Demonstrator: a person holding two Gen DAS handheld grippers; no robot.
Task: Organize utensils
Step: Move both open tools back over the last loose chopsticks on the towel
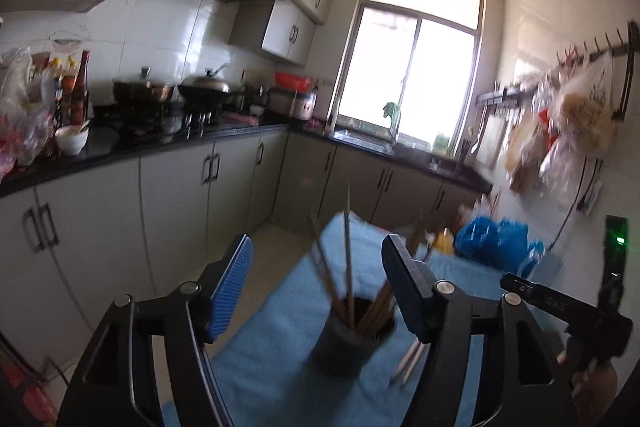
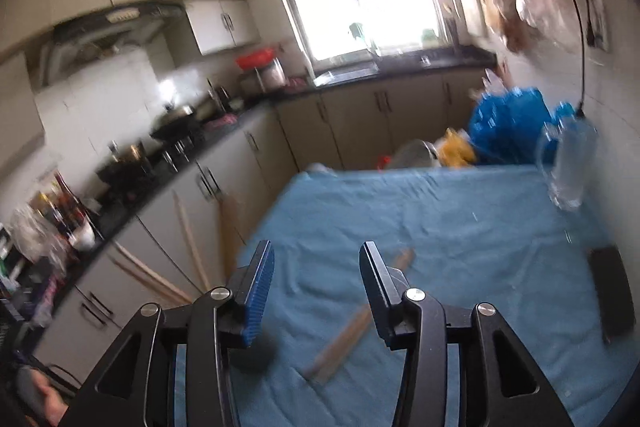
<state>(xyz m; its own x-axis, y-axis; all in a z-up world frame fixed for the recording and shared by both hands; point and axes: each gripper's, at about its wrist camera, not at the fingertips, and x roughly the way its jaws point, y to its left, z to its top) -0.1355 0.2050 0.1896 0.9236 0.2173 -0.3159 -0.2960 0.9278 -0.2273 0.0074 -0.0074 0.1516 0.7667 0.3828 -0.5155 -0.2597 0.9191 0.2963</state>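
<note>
One blue cloth [image 2: 420, 227] covers the table and is the biggest thing in play, so read the step against it first. It lies rumpled, and anything flat on it can sink into a fold.

Next in size is the dark holder [image 1: 348, 343], standing upright on the cloth straight ahead of the left gripper [image 1: 316, 287]. It already carries a loose bundle of chopsticks [image 1: 347, 267] that fan upward and outward, some leaning toward the right finger [image 1: 404, 287]. The left fingers are spread with nothing between the pads; the holder sits just beyond them, not clamped.

The right gripper [image 2: 316, 291] also has its fingers spread and empty. Beyond them a loose pair of chopsticks [image 2: 352, 335] lies flat on the cloth, slanting from lower left to upper right, partly hidden by the right finger.

My reading is that the step in hand is collecting those stray sticks and adding them to the holder. To do it well, the right fingers should come down across the pair, not along it, near the middle so the sticks do not tip. The pads should close on wood only, not cloth. The left gripper could steady the holder by its wall, below the rim, keeping clear of the leaning sticks so none get knocked out. Both views are blurred, so the exact stick count is unclear.
</note>
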